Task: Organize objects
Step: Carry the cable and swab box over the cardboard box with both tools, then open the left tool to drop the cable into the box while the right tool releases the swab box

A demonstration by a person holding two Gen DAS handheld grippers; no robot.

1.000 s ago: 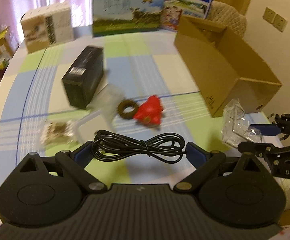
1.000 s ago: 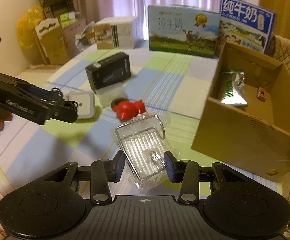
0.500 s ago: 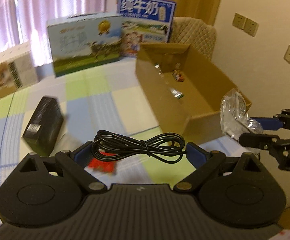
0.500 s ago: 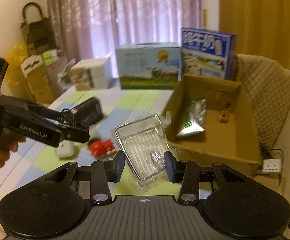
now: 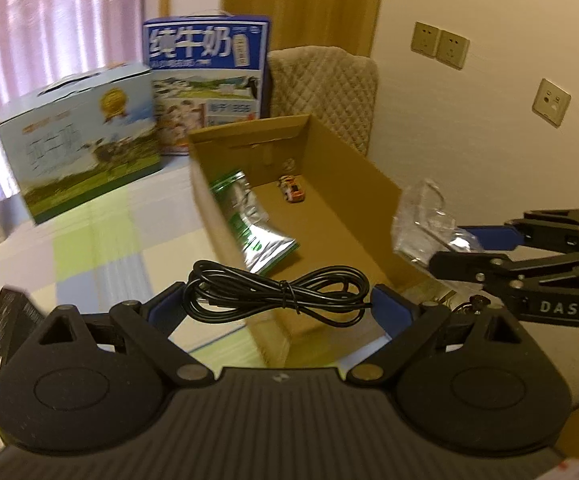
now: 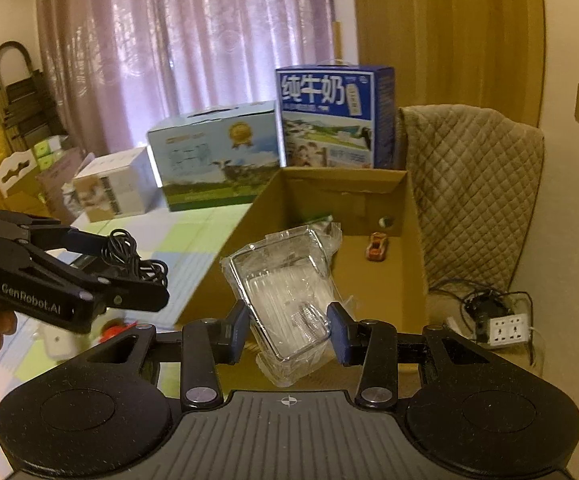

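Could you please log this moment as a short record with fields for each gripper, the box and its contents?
left gripper: shut on coiled black cable, held near the box's front corner
right gripper: shut on clear plastic tray in wrap, held in front of the box
open brown cardboard box: on the checked tablecloth
box contents: green foil pouch, small orange toy car

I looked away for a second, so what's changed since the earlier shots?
Both grippers rose from the table toward the cardboard box. The left gripper still holds the black cable; the right gripper still holds the clear plastic pack. Nothing released; the box's contents are unchanged.
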